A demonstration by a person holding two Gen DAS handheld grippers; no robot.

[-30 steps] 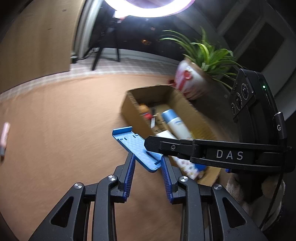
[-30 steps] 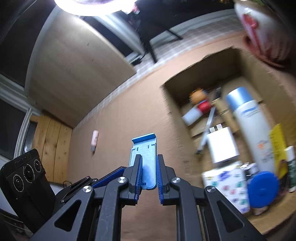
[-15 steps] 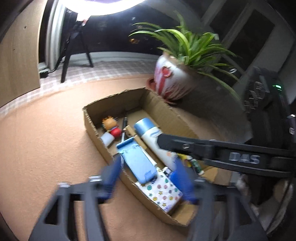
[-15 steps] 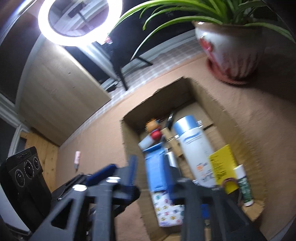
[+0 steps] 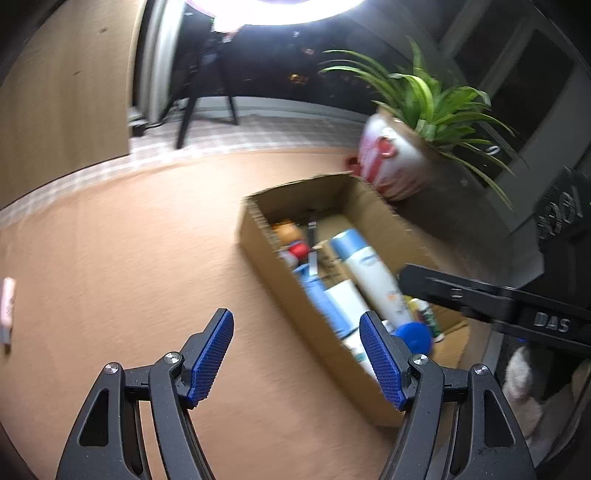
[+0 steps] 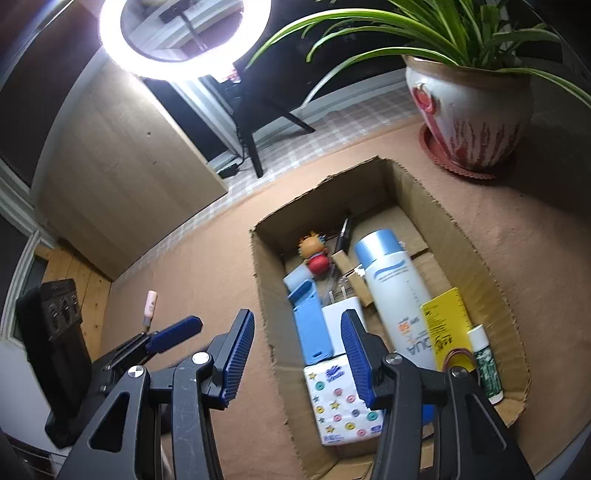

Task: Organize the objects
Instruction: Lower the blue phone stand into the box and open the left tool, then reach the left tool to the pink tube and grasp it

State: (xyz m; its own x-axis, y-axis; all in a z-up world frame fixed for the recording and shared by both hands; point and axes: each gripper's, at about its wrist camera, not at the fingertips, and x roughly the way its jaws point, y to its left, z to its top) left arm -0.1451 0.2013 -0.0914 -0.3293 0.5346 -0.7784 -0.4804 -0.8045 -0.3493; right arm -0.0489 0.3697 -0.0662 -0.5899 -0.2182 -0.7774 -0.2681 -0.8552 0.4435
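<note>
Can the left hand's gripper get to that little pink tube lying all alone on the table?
Probably yes. The pink tube lies by itself on bare table, outside the cardboard box, with nothing around it. The left gripper is open and holds nothing, so it looks free to go there.

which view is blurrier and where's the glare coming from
Left wrist view: the box and its contents are smeared by motion blur, and the ring light blows out the top edge. Right wrist view: mostly sharp, only the bottle is a little soft; the ring light glares at upper left, and fisheye bends the box walls.
</note>
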